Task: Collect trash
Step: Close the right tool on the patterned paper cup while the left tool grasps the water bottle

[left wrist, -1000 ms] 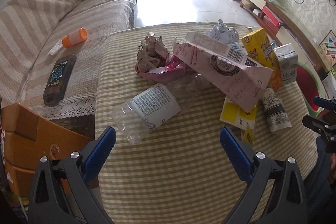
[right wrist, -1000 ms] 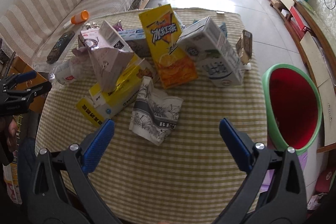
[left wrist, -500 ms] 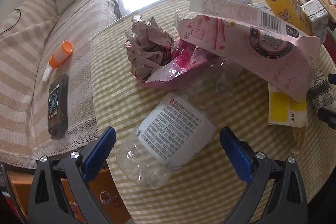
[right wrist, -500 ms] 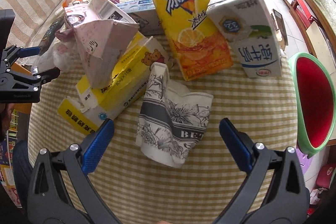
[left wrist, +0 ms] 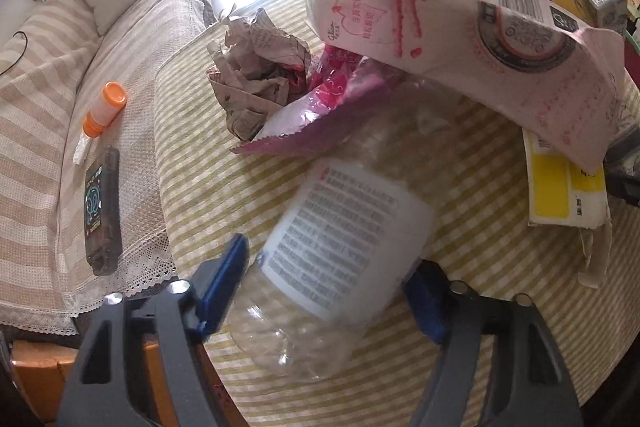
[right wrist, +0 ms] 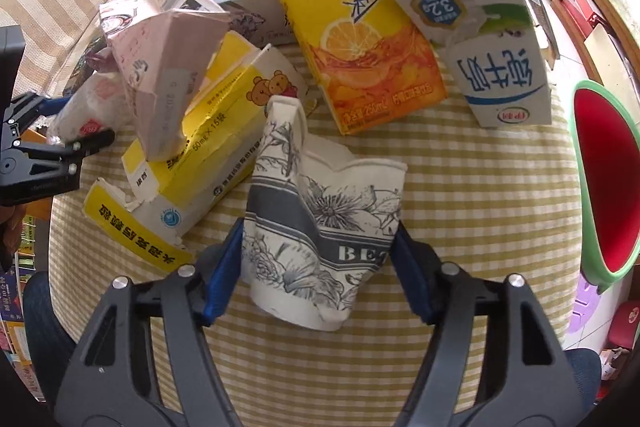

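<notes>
On a table (right wrist: 480,195) draped in a yellow-and-white checked cloth, the right gripper (right wrist: 318,259) closes its blue-padded jaws around a crushed paper cup (right wrist: 324,227) printed with grey flowers; both pads sit against the cup's sides. The left gripper (left wrist: 326,291) is likewise closing on a clear plastic bottle (left wrist: 336,255) with a white label, which lies on its side; the left pad touches the bottle, while the right pad is partly hidden behind the label and contact there cannot be confirmed.

Just beyond the cup lie a torn yellow box (right wrist: 200,163) with cartoon bears, a pink torn carton (right wrist: 160,67), a yellow iced-tea carton (right wrist: 348,27) and a white milk carton (right wrist: 488,39) lying on its side. Past the bottle sit a magenta foil wrapper (left wrist: 320,115) and a ball of crumpled newspaper (left wrist: 256,71).

A bin (right wrist: 604,183) with a green rim and red inside stands beside the table's right edge. On the striped sofa (left wrist: 48,99) further off rest a dark remote control (left wrist: 102,211) and an orange-capped container (left wrist: 105,109).
</notes>
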### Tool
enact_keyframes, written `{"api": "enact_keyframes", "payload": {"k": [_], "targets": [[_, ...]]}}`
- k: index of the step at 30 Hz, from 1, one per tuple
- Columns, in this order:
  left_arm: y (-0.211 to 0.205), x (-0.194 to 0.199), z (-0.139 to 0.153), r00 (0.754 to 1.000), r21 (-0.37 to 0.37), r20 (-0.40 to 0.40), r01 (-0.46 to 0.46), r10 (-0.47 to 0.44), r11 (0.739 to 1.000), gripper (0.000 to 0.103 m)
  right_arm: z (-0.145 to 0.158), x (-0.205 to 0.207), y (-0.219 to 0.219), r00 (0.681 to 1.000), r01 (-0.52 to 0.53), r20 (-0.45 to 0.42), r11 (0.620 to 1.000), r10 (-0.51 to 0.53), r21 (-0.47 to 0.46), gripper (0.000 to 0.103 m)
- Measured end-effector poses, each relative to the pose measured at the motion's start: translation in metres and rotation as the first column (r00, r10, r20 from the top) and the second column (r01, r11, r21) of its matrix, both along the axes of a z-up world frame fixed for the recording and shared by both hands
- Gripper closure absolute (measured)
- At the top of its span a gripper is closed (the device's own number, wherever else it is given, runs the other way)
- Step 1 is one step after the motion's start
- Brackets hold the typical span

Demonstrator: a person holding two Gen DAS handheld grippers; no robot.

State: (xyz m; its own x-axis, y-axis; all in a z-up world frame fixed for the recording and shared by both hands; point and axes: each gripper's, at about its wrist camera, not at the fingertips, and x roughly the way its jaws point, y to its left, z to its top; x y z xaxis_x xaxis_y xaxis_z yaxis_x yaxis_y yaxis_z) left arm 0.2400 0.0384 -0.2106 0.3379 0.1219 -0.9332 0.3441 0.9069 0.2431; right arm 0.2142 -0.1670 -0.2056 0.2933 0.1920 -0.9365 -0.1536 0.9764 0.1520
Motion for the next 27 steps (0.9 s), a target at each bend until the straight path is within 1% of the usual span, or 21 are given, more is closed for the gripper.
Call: {"api": "enact_keyframes", "payload": {"k": [2,5,9,12,16,22,27], "targets": [[0.000,-0.004,0.003,1.000,-0.028,-0.012,-0.011,0.010,1.000,0.035,0.003,-0.002,-0.005,1.000,-0.002,0.004,1.000,0.002,0.002,0.037],[-0.001,-0.011,0.006,1.000,-0.047,-0.013,-0.020,0.020,0.999,0.036,0.005,-0.006,-0.005,1.000,-0.006,0.006,1.000,0.006,0.006,0.037],[-0.001,-0.022,0.012,1.000,-0.078,-0.007,-0.029,0.029,0.997,0.038,0.013,-0.022,-0.013,1.000,0.000,0.021,1.000,0.000,0.012,0.038],[0.003,-0.031,0.018,0.999,-0.122,-0.008,-0.050,0.049,0.991,0.040,0.019,-0.034,-0.018,0.999,0.007,0.033,1.000,-0.007,0.018,0.038],[0.007,-0.045,0.026,0.996,-0.184,-0.009,-0.089,0.089,0.979,0.043,0.029,-0.047,-0.024,0.999,0.012,0.049,1.000,-0.013,0.027,0.038],[0.011,-0.071,0.043,0.988,-0.247,0.035,-0.137,0.150,0.959,0.048,0.041,-0.057,-0.028,0.997,0.004,0.074,0.999,-0.007,0.038,0.038],[0.015,-0.083,0.051,0.979,-0.289,0.057,-0.172,0.196,0.942,0.049,0.050,-0.056,-0.027,0.996,-0.003,0.094,0.999,-0.001,0.046,0.038]]}}
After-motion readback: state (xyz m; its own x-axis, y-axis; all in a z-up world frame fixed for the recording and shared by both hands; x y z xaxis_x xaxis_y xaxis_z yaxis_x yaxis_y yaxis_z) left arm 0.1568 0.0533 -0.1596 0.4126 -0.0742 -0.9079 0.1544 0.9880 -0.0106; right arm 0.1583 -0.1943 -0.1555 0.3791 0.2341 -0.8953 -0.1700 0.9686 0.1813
